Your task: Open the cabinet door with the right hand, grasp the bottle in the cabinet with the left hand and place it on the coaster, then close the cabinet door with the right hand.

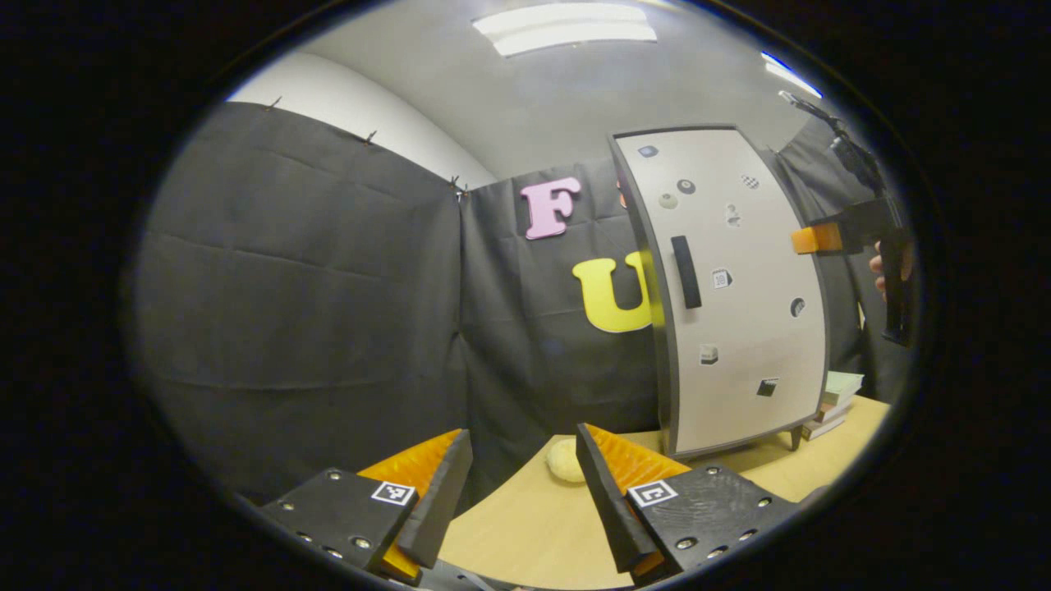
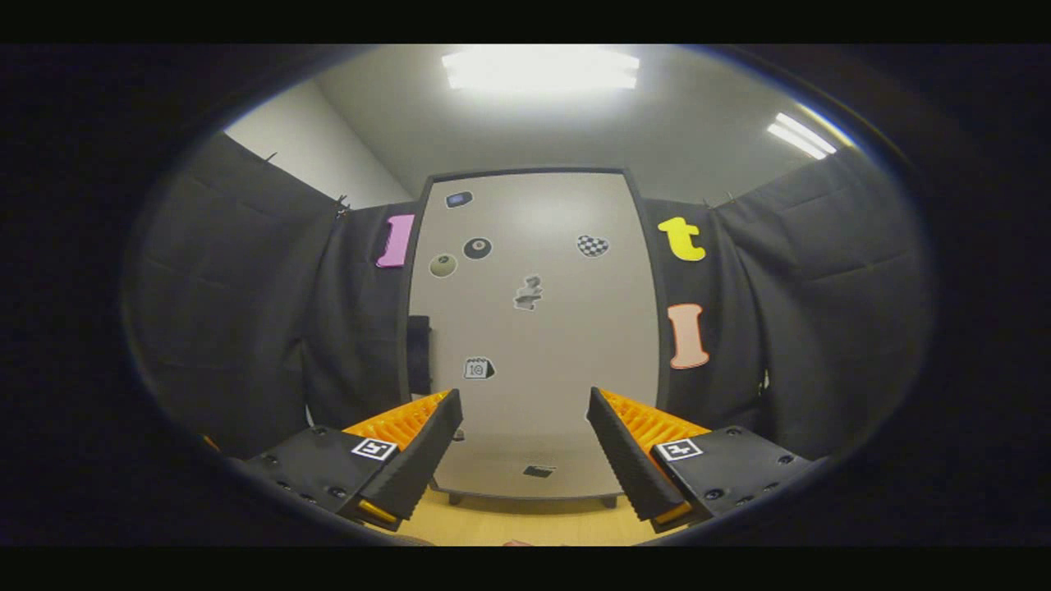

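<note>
The cabinet stands upright on short legs toward the far right part of the desk, its back close to the black cloth wall. In the right gripper view the cabinet faces the camera squarely. Its pale door lies flush in the dark frame, so it is closed, and small stickers are scattered over it. A dark vertical handle sits near the door's left edge in the left gripper view; in the right gripper view the handle shows as a dark bar at the door's left edge, partly behind that gripper's finger. With the door closed, the bottle inside cannot be seen.

The wooden desk runs under the cabinet, and a stack of books lies at its right edge just beside the cabinet's right side.

The left gripper hangs over the near part of the desk, its 2 fingers spread wide apart with nothing between them. The right gripper faces the lower part of the door, its 2 fingers likewise spread and empty. In the left gripper view the right gripper shows at the cabinet's right side, held by a hand.

A small, round, pale coaster lies flat on the desk near its far edge, left of the cabinet's front corner and apart from it.
</note>
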`<act>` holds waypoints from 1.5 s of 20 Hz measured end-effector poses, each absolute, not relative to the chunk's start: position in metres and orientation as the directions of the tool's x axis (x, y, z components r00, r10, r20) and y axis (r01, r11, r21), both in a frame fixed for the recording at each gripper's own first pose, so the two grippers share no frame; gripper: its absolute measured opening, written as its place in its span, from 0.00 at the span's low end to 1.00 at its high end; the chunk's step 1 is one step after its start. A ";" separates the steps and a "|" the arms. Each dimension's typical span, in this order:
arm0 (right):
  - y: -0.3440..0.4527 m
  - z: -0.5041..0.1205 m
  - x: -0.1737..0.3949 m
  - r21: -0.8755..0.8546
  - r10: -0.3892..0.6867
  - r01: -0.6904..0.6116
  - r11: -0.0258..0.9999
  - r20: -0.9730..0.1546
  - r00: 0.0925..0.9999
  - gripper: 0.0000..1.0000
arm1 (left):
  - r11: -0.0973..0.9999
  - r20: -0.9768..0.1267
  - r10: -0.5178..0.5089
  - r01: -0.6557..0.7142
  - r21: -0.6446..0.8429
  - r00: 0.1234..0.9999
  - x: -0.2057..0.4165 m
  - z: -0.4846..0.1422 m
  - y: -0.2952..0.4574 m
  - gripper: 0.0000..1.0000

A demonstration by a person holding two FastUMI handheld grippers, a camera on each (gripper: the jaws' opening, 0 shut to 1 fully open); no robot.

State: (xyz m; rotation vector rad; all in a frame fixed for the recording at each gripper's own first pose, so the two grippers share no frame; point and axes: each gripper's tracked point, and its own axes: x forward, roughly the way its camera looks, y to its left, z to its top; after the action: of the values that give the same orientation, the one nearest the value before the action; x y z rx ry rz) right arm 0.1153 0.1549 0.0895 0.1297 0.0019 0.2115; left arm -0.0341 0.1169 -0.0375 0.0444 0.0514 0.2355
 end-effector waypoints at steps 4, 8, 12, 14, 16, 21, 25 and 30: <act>0.190 0.099 0.141 0.137 0.242 -0.239 0.961 -0.005 0.970 0.96 | 0.953 -0.068 0.302 -0.298 0.059 0.951 -0.050 -0.044 0.151 0.79; 0.223 0.099 0.169 0.148 0.272 -0.264 0.953 -0.039 0.962 0.97 | 0.931 -0.092 0.365 -0.361 0.057 0.927 -0.065 -0.053 0.185 0.76; 0.251 0.102 0.193 0.134 0.276 -0.268 0.954 -0.049 0.960 0.97 | 0.907 -0.112 0.420 -0.414 0.070 0.901 -0.079 -0.061 0.218 0.78; 0.263 0.105 0.204 0.129 0.281 -0.272 0.953 -0.050 0.958 0.99 | 0.897 -0.116 0.441 -0.434 0.081 0.890 -0.084 -0.064 0.231 0.76; 0.277 0.105 0.216 0.131 0.290 -0.280 0.951 -0.067 0.955 0.97 | 0.887 -0.116 0.461 -0.454 0.085 0.880 -0.089 -0.063 0.244 0.76; 0.308 0.093 0.241 0.146 0.319 -0.299 0.943 -0.140 0.937 0.97 | 0.865 -0.123 0.502 -0.494 0.093 0.856 -0.101 -0.066 0.269 0.76; 0.319 0.077 0.256 0.151 0.307 -0.280 0.948 -0.200 0.930 0.89 | 0.850 -0.126 0.527 -0.517 0.101 0.841 -0.109 -0.067 0.281 0.76; 0.323 0.068 0.264 0.151 0.288 -0.258 0.954 -0.231 0.929 0.75 | 0.842 -0.136 0.540 -0.530 0.102 0.831 -0.114 -0.072 0.286 0.76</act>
State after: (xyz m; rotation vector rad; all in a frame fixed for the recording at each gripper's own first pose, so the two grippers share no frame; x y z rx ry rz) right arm 0.2637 0.3229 0.0685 0.1184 0.2540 0.2806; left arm -0.1136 0.2856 -0.0715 0.0609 0.1620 0.5679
